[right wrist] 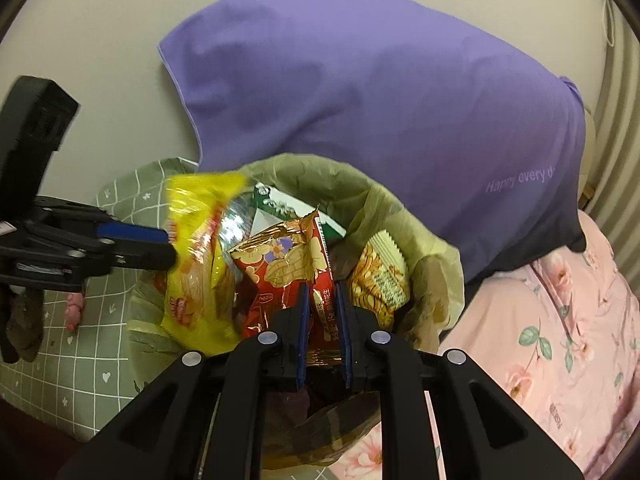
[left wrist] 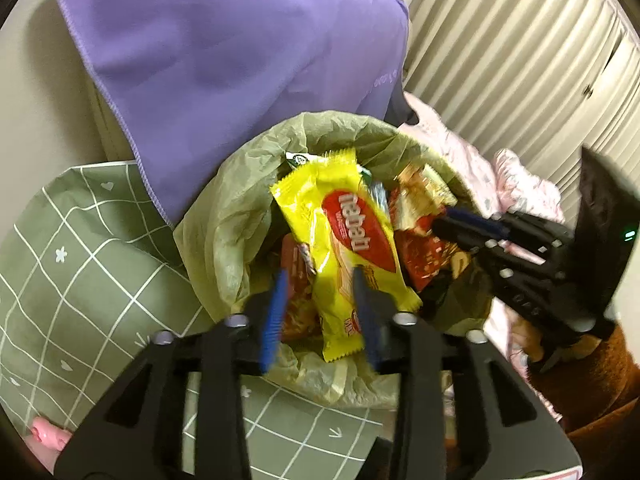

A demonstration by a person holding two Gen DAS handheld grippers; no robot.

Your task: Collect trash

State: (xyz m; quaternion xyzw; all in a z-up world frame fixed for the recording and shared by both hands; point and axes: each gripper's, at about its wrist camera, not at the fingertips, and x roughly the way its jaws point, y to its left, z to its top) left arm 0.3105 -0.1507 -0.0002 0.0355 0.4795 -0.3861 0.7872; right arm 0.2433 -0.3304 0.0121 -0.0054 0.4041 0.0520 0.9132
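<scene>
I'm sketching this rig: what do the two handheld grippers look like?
Both match: the left gripper and right gripper have angular matte black plastic frames with triangular cutouts, round silver pivot pins, and two flat fingers lined with ribbed blue pads. No cables or sleeves show.

Right gripper [right wrist: 323, 320] clamped on red peanut wrapper [right wrist: 280, 268] above green-lined bin [right wrist: 400, 208]; yellow wrapper [right wrist: 196, 256] left, beside left gripper [right wrist: 160, 246]; purple cloth [right wrist: 380, 100] far behind.

Both the left gripper [left wrist: 320, 312] and right gripper [right wrist: 323, 332] are matte black with blue ribbed finger pads and silver pivot screws.
</scene>
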